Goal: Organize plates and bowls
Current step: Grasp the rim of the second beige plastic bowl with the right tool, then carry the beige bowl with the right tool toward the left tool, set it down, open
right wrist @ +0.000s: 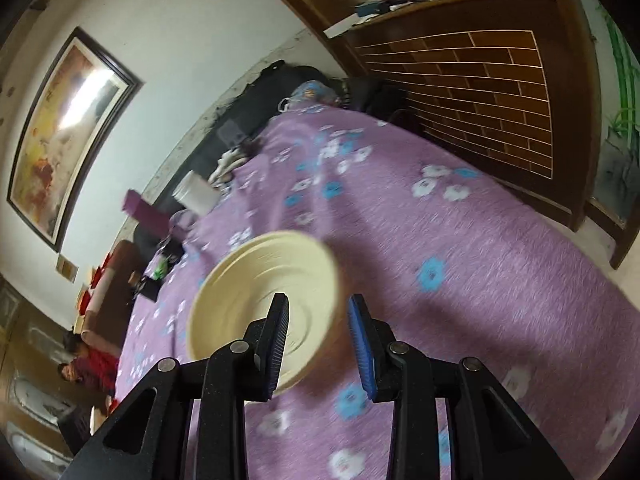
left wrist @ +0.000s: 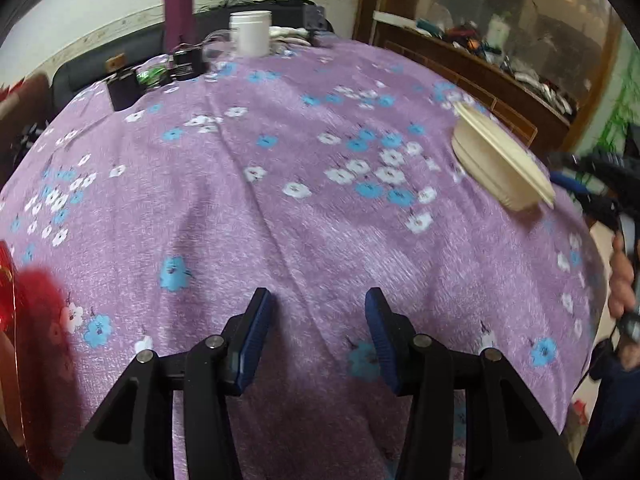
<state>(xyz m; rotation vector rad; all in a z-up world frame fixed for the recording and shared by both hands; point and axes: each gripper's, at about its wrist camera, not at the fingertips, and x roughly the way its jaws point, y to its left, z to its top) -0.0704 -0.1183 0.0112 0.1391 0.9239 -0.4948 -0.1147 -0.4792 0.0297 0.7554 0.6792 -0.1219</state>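
I tilt the right gripper (right wrist: pixel 318 340), jaws spread astride the cream ridged bowl (right wrist: pixel 266 312)'s rim at my 12 o'clock, positioned to pinch it, while the left gripper (left wrist: pixel 318 336) waits spread and empty over the purple flowered bench (left wrist: pixel 240 220).

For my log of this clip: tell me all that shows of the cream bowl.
The cream, ridged, round bowl looks like pressed pulp or plastic, with concentric rings inside and a flared rim. In the left wrist view it appears tilted above the purple floral tablecloth. The right gripper straddles its rim, jaws apart; contact is unclear through the blur.
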